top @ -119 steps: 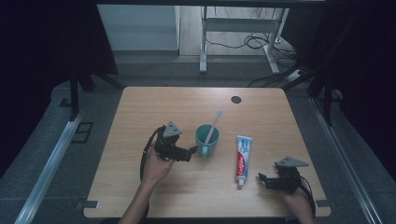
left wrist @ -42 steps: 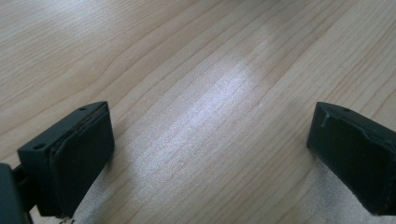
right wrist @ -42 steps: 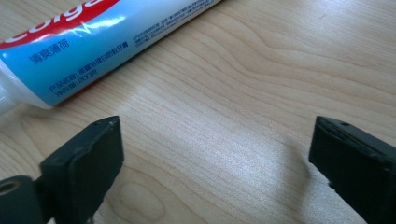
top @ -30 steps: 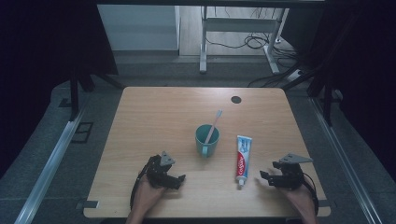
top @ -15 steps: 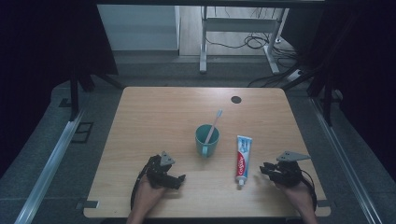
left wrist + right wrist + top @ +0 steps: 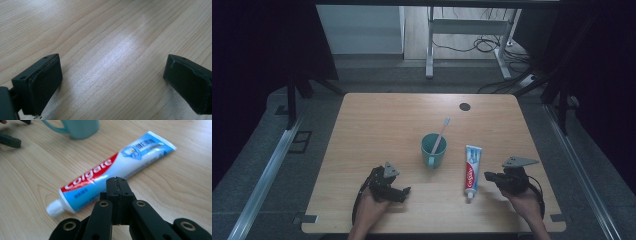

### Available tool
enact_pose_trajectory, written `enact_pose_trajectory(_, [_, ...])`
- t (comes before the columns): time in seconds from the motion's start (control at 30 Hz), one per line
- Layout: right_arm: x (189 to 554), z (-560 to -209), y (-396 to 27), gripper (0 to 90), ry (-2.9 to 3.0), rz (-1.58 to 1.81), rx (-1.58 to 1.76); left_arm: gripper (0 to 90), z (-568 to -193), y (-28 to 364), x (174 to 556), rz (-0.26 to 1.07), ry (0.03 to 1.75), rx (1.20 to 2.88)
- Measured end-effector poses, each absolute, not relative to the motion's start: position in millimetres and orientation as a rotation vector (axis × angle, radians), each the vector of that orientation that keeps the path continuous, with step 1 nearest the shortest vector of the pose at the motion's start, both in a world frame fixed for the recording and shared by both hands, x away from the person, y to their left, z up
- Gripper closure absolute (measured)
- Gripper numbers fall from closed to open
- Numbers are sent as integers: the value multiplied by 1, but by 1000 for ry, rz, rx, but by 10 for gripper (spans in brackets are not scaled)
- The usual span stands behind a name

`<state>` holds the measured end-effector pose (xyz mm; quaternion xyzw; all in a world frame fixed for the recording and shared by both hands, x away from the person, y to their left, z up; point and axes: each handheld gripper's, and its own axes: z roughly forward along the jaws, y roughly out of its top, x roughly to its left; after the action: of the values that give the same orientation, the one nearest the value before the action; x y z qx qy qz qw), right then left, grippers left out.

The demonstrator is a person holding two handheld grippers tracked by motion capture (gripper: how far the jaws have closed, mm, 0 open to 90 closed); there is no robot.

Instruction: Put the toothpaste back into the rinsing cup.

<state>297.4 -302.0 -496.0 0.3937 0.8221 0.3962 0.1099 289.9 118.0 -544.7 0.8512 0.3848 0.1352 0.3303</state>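
Your right gripper [image 6: 116,185] sits with its jaws pressed flat together, holding nothing, its tips just short of the tube [image 6: 110,172]. In the high view that gripper [image 6: 488,176] is low over the table [image 6: 377,115] just beside the tube [image 6: 471,167], which lies flat with its cap toward you and its tail pointing away, to the right of the cup [image 6: 434,149]. A brush [image 6: 440,134] leans in the cup, head up and tilted to the far right.

Your left gripper [image 6: 110,82] has its jaws spread wide with only bare wood between them; in the high view it [image 6: 404,191] rests near the front edge, well apart from the cup.

By my reading, the step in hand is the approach to the tube, and the grasp has not begun. The next move calls for you to spread the right jaws first, since pressed together they can only push the tube. Then bring them down astride the body, near its middle, and close gently so the soft wall does not squeeze paste toward the cap.

Against four seconds ago, your left gripper has drawn back from beside the cup to the front edge. Your right gripper has edged slightly toward the tube over the last second. Cup, brush and tube lie where they did.
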Motion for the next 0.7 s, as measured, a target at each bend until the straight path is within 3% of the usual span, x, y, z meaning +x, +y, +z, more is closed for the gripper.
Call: enact_pose_trajectory(0.7, [308, -495, -258, 893, 2512, 1223, 1076, 21, -545, 118, 290, 354, 1009, 2225])
